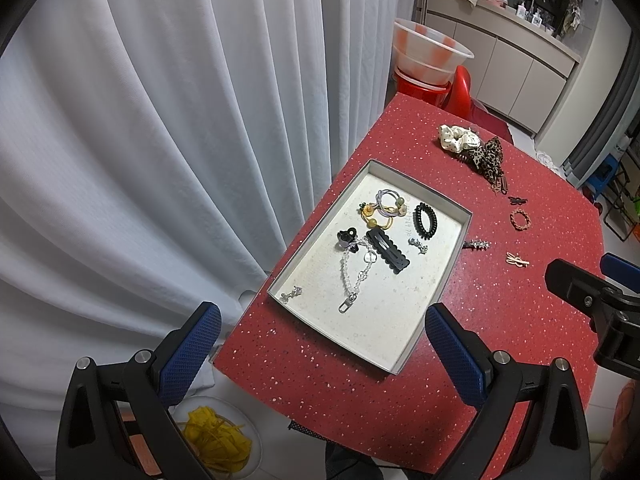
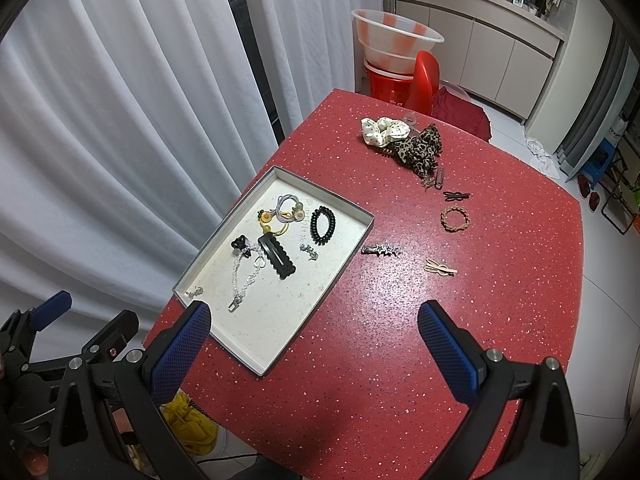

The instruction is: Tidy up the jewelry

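Jewelry is partly sorted: the tray (image 2: 352,236) on the red table (image 2: 500,320) holds hair ties (image 2: 282,210), a black clip (image 2: 277,256) and a bead chain (image 2: 244,280). A star clip (image 2: 382,249), braided ring (image 2: 455,218), beige clip (image 2: 440,268) and scrunchies (image 2: 400,136) lie outside. Left gripper (image 1: 323,330) and right gripper (image 2: 314,328) hover with jaws apart, empty.

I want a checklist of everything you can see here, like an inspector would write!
Surface: red speckled table.
Job's things: tray holds hair ties, coil tie, black clip, bead chain. On the table beside it: star clip, pink clip, braided ring, bow clip, scrunchies.
Clutter: nothing seen.
Grippers: left gripper and right gripper open, empty, above the table.
Cables: nothing seen.
Surroundings: white curtain, basin, red chair, cabinets.
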The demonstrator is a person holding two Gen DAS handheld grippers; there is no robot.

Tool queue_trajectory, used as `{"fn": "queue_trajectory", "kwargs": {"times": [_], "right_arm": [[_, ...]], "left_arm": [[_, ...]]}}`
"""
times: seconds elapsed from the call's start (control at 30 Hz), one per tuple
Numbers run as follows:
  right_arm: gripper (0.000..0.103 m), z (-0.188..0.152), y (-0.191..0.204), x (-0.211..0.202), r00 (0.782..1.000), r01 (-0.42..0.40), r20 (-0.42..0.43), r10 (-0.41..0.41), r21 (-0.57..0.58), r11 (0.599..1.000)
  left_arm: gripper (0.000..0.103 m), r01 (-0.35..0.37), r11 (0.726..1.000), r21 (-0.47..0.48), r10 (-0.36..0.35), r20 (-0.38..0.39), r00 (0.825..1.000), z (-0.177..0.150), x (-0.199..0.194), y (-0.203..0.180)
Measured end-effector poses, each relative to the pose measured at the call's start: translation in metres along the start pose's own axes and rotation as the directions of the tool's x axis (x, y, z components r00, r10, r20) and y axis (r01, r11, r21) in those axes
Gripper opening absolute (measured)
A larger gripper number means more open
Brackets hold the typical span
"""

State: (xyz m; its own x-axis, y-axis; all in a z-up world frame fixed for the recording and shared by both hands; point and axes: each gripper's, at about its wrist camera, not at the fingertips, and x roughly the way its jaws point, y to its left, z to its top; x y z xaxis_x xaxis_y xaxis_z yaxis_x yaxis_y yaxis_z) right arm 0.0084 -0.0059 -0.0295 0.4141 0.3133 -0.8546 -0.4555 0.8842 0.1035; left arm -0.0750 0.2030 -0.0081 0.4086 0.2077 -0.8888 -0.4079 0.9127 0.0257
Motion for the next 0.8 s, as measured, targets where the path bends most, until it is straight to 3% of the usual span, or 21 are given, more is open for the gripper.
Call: {"fn": "queue_trajectory", "kwargs": {"times": [0.8], "right_arm": [[0.103, -0.0036, 0.0003, 0.0018, 1.0, -0.009, -0.007, 0.009, -0.001, 1.0]], "left_arm": [[0.102, -0.013, 1.0, -0.001, 0.013, -0.009, 1.0, -0.0011, 0.0034, 0.0032]]}}
